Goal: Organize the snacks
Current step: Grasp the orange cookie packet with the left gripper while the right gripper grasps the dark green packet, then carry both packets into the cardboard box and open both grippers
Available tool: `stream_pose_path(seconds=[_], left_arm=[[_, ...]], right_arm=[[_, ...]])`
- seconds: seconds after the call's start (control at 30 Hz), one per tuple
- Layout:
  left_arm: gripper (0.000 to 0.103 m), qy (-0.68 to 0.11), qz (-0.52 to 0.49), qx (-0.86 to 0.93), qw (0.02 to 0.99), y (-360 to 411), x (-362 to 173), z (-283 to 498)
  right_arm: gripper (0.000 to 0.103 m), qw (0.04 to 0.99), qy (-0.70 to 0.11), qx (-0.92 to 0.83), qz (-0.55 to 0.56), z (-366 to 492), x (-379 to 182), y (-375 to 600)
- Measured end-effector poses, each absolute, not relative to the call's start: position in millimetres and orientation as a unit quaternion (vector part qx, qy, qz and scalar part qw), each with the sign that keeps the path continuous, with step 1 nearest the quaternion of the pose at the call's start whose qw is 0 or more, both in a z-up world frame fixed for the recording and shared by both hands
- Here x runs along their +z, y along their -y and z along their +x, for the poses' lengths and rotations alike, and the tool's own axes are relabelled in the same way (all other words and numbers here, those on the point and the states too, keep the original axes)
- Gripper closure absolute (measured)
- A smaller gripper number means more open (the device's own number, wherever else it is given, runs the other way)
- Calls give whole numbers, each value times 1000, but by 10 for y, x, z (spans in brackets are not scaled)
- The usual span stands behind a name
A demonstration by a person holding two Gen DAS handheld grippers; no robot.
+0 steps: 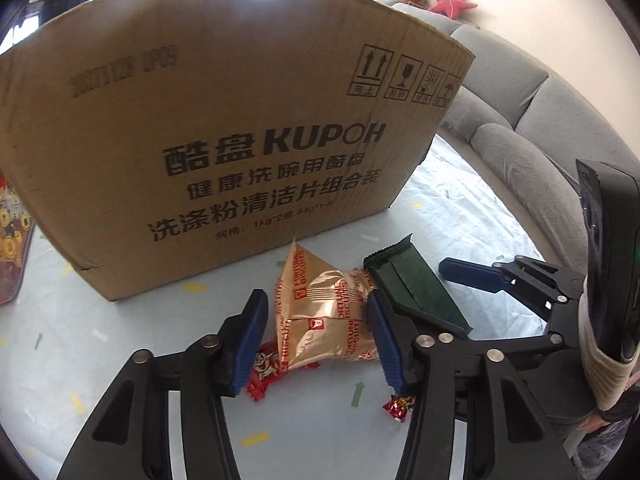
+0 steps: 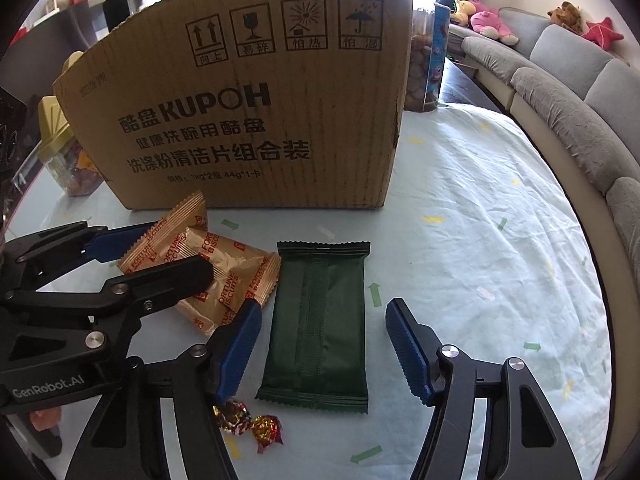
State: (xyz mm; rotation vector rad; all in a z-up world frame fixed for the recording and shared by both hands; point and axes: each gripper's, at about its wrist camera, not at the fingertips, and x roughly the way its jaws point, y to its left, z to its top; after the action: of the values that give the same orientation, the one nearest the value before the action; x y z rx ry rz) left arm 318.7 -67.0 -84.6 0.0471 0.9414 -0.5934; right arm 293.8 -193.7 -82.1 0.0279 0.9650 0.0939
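Pale patterned cloth covers the surface (image 2: 480, 208), with a cardboard box (image 2: 248, 92) at the far side. Gold biscuit packets (image 1: 320, 312) are flanked by the partly open left gripper (image 1: 316, 340). A green packet (image 2: 320, 320) lies between the right gripper's (image 2: 324, 344) wide, untouching fingers.

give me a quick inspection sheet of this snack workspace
surface: pale tablecloth with small arrow marks
job's things: gold biscuit packets and green packet lying flat before the cardboard box; wrapped candies nearest the camera
clutter: snack jar beside the box, clear container behind it
grippers: left gripper straddles a gold packet, contact unclear; right gripper open around the green packet
cables: nothing seen
surroundings: grey sofa with plush toys
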Motion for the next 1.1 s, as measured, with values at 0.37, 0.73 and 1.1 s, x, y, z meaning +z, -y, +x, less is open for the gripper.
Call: stream_pose_path(seconds=[0.37,0.73,1.1], left_arm=[[63,-452,18,-284,846,819,-892,3183],[70,-432,28,-270,860,961,-800,3005],[70,-395,26,-249,884,985,-491,2784]], right_arm=[[57,886,-462,32,0,2882,-825,1965],[58,893,-447,36,34,2910,-725,2172],[58,911,-408,45,48,2760,-418,2198]])
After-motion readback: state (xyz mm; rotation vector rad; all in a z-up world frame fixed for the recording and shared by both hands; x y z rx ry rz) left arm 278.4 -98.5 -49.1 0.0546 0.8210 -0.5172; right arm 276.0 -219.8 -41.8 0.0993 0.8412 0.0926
